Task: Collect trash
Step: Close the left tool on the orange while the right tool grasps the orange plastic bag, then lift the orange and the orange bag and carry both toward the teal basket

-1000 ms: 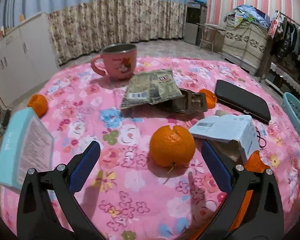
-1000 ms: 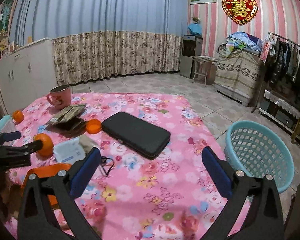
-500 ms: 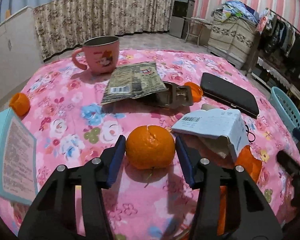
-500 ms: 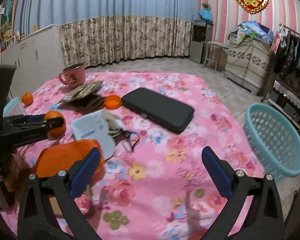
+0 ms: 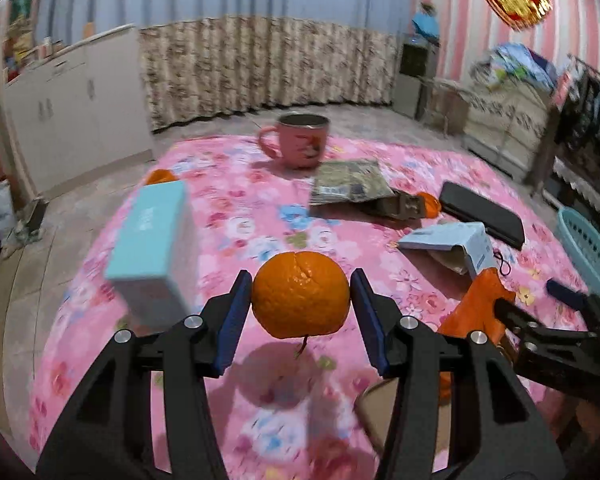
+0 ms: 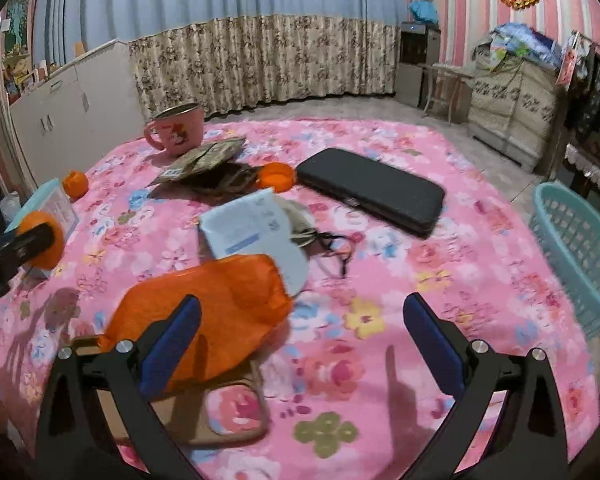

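My left gripper (image 5: 300, 294) is shut on an orange (image 5: 301, 294) and holds it above the pink floral tablecloth (image 5: 244, 216); the orange also shows at the left of the right wrist view (image 6: 40, 240). My right gripper (image 6: 300, 344) is open and empty above the cloth, next to an orange plastic bag (image 6: 216, 312). A crumpled white-blue packet (image 6: 256, 236), a green-brown wrapper (image 6: 204, 160) and an orange peel cup (image 6: 276, 176) lie mid-table. A teal basket (image 6: 580, 256) stands off the table's right side.
A pink mug (image 6: 178, 130) stands at the far left. A black case (image 6: 376, 190) lies right of centre. A teal box (image 5: 156, 248) and a second small orange (image 6: 75, 183) sit at the left edge. A tan paper piece (image 6: 228, 408) lies near the front edge.
My left gripper closed on the orange and lifted it off the cloth. My right gripper moved in over the table toward the orange bag, still open.
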Action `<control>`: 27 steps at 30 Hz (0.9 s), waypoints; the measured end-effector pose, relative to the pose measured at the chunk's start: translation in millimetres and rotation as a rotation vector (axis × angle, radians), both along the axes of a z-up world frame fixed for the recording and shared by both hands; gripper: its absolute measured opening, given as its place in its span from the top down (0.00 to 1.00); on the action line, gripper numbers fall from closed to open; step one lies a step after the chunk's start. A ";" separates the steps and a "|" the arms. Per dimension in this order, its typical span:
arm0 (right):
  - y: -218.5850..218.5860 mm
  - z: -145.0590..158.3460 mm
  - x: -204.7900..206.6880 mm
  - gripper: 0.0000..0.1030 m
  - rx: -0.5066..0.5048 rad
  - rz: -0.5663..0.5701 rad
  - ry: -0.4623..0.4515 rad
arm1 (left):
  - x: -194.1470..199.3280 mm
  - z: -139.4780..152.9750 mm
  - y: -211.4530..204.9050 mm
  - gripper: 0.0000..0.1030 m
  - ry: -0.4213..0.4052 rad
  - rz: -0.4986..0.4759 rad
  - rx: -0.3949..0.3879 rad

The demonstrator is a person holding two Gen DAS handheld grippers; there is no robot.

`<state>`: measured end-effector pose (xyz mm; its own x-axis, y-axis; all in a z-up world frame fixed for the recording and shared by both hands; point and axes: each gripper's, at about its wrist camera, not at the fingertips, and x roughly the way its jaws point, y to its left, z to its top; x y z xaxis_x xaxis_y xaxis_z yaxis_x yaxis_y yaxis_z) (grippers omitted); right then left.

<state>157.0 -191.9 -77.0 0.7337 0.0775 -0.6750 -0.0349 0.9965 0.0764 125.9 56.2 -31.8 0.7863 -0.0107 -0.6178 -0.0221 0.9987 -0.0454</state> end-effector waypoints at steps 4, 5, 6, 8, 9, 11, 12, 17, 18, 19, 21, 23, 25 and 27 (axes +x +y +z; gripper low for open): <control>5.0 -6.5 6.4 0.29 0.007 0.018 0.028 | -26.1 2.9 17.5 0.52 -0.048 0.060 -0.036; 5.8 -7.3 7.3 0.31 0.011 0.022 0.031 | -30.5 1.6 21.0 0.52 -0.056 0.073 -0.038; 6.4 -7.8 7.8 0.37 0.014 0.026 0.033 | -33.7 -0.6 23.8 0.52 -0.062 0.085 -0.039; 8.5 -9.5 9.0 0.49 0.022 0.045 0.042 | -35.9 -6.1 27.5 0.52 -0.053 0.099 -0.035; 9.3 -9.9 9.3 0.57 0.032 0.059 0.045 | -36.9 -8.4 28.6 0.52 -0.047 0.101 -0.034; 10.9 -9.6 8.8 0.65 0.038 0.070 0.039 | -36.9 -15.8 30.8 0.52 -0.027 0.101 -0.036; 11.9 -9.2 8.3 0.72 0.038 0.072 0.033 | -37.3 -18.5 31.5 0.52 -0.023 0.101 -0.034; 9.7 -6.6 0.0 0.86 0.052 0.088 0.005 | -39.0 -21.9 31.0 0.52 -0.029 0.106 -0.005; 8.7 -5.4 -3.3 0.87 0.048 0.089 -0.006 | -40.3 -20.4 29.9 0.52 -0.036 0.106 0.001; 7.0 -2.7 -8.5 0.87 0.046 0.093 -0.025 | -40.8 -19.3 29.2 0.52 -0.040 0.106 0.004; 0.9 3.3 -17.1 0.88 0.056 0.095 -0.064 | -42.9 -16.4 26.8 0.52 -0.048 0.104 0.001; -6.7 10.1 -23.2 0.89 0.072 0.102 -0.092 | -45.6 -13.4 22.8 0.52 -0.059 0.095 0.004; -15.2 20.4 -27.9 0.89 0.095 0.096 -0.128 | -46.9 -9.9 16.8 0.52 -0.063 0.090 0.018; -22.0 30.9 -32.3 0.89 0.113 0.098 -0.154 | -49.3 -5.1 12.8 0.52 -0.069 0.085 0.019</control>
<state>124.8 -213.9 -46.1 0.8127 0.2224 -0.5385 -0.1511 0.9731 0.1739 76.6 69.1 -36.9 0.8247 0.0696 -0.5612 -0.1046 0.9940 -0.0305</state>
